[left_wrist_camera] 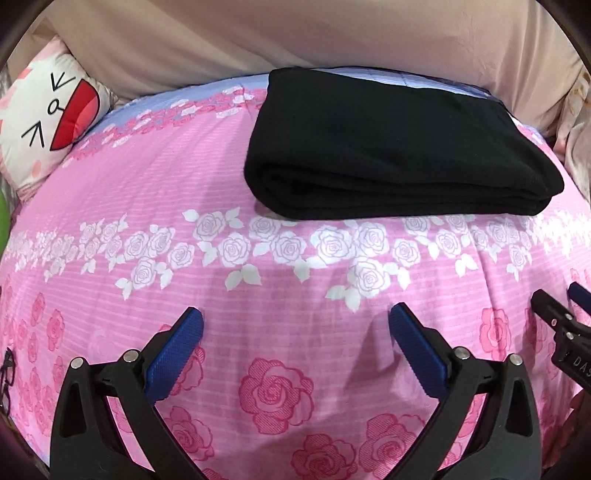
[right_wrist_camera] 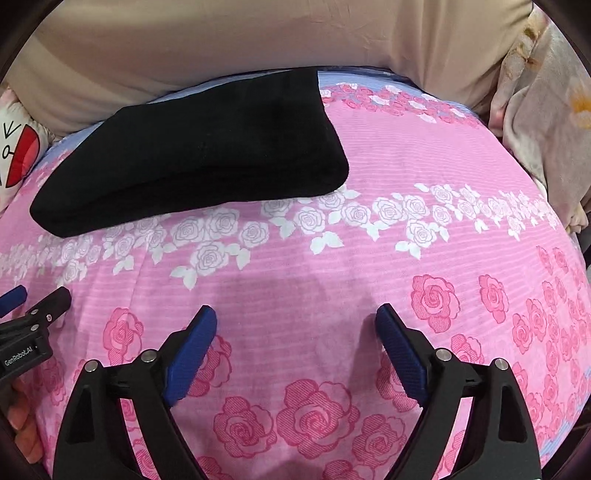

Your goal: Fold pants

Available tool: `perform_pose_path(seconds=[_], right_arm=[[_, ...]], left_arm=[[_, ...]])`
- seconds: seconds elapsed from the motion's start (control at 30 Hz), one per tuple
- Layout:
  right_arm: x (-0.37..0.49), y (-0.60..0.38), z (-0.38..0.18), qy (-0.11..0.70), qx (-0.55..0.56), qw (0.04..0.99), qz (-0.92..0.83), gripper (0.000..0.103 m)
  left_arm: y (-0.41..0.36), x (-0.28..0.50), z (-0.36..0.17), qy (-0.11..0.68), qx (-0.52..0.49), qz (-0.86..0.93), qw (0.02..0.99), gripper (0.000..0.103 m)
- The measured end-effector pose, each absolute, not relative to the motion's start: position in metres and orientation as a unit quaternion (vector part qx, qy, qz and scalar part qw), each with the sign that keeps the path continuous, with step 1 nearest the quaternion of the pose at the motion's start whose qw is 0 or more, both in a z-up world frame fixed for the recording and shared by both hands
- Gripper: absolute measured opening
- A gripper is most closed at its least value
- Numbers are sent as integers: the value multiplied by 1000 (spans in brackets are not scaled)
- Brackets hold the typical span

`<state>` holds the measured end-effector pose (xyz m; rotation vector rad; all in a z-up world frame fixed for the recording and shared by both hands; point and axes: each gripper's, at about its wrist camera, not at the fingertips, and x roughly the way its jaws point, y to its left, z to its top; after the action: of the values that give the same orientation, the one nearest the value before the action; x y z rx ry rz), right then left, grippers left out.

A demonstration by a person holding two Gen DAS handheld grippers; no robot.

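The black pants (left_wrist_camera: 391, 147) lie folded into a thick rectangle on the far part of the pink rose-print bedsheet (left_wrist_camera: 280, 280). In the right wrist view the pants (right_wrist_camera: 199, 158) sit at the upper left. My left gripper (left_wrist_camera: 295, 321) hovers over bare sheet well short of the pants, open, nothing between its blue pads. My right gripper (right_wrist_camera: 295, 317) is likewise open and empty above the sheet (right_wrist_camera: 369, 240), to the right of the left one. Each gripper shows at the other view's edge: the right gripper (left_wrist_camera: 561, 299), the left gripper (right_wrist_camera: 33, 295).
A cartoon-face pillow (left_wrist_camera: 48, 114) rests at the far left. A beige cover (left_wrist_camera: 332, 33) runs along the back of the bed. A crumpled floral blanket (right_wrist_camera: 550, 122) is heaped at the far right. A person's fingers (right_wrist_camera: 22, 424) hold the left tool.
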<state>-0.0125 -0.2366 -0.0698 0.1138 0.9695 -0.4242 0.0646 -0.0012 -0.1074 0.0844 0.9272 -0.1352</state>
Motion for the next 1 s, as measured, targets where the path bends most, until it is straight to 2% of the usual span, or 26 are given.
perform_pose_path(seconds=[0.37,0.63,1.0], right_arm=[[-9,-232,-65,451,43,868,-204,86],[-15,-216,-46,399,12,893,-210,86],[-14,-219,-38,374,17,902,-215,86]], left_arm=[[-6,65,-99,431,56,-56,899,98],[-19,53,-69,328,65,-47,941,98],[-20,55,-69,320,54,-53,944,94]])
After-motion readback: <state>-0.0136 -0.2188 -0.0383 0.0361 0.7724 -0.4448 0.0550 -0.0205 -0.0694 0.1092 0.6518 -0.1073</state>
